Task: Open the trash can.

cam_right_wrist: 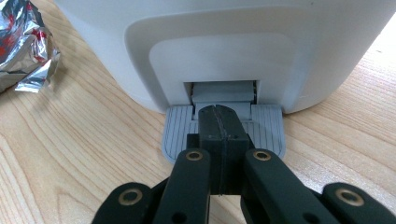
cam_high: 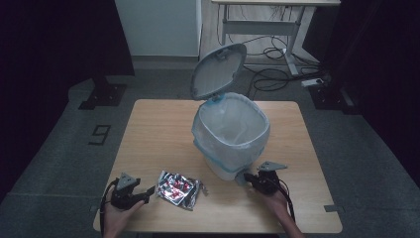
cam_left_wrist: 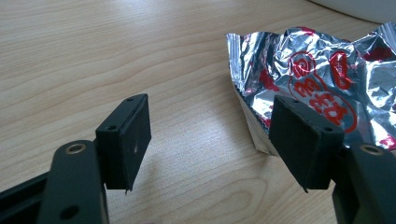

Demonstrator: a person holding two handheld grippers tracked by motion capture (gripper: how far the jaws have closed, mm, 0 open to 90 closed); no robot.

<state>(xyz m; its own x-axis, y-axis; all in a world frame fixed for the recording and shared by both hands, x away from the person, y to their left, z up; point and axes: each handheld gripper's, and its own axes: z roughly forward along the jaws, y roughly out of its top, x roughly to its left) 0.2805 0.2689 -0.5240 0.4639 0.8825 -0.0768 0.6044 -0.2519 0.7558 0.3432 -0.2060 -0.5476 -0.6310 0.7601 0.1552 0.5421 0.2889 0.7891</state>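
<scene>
A white pedal bin (cam_high: 232,134) lined with a clear bag stands mid-table, its grey lid (cam_high: 218,69) tipped up and back. My right gripper (cam_right_wrist: 218,116) is shut, jaws pressed together with nothing between them, and rests on top of the grey ribbed pedal (cam_right_wrist: 180,130) at the bin's (cam_right_wrist: 224,37) base. In the high view that right gripper (cam_high: 246,177) is at the bin's front. A crumpled silver foil wrapper (cam_high: 178,188) with red print lies to the bin's left. My left gripper (cam_left_wrist: 210,135) is open just short of the wrapper (cam_left_wrist: 317,65); its right jaw overlaps the wrapper's near edge.
The wooden table (cam_high: 158,129) has bare surface left of and behind the bin. The wrapper's corner (cam_right_wrist: 23,46) lies a short way left of the pedal. Beyond the table, cables (cam_high: 272,74) lie on the floor beneath a desk.
</scene>
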